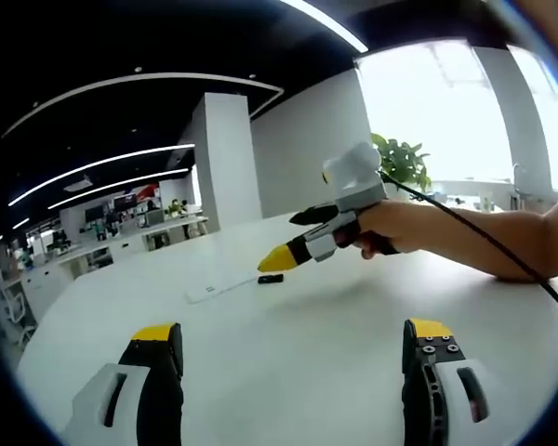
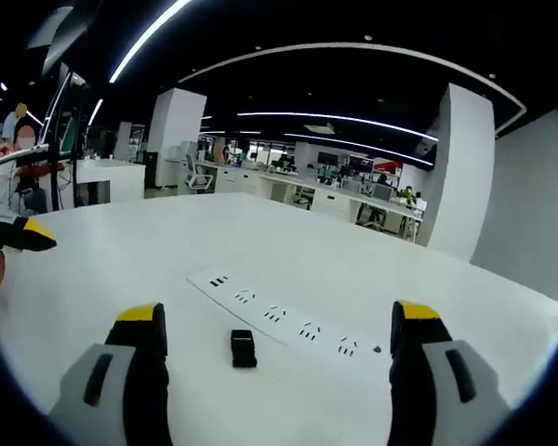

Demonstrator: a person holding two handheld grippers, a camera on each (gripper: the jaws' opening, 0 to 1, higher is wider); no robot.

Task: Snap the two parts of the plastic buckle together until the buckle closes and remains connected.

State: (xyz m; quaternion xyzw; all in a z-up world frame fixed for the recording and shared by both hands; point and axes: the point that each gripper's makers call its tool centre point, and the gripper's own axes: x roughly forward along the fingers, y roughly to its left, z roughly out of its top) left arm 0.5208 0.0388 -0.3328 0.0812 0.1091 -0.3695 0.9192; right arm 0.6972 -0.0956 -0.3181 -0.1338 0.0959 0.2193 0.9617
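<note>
Buckle (image 2: pixel 244 348): we see it on the table (image 2: pixel 121 269), at 7 o'clock of the power strip (image 2: pixel 288 322).
Left gripper (image 1: pixel 293 358): wide, empty.
Right gripper (image 2: pixel 274 358): wide, empty; nothing blocks the buckle.

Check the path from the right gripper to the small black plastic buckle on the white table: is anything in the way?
Nothing visible blocks it. The small black plastic buckle lies on bare white table ahead of the right gripper, whose jaws stand open. The long white power strip lies just beyond the buckle, not before it.
</note>
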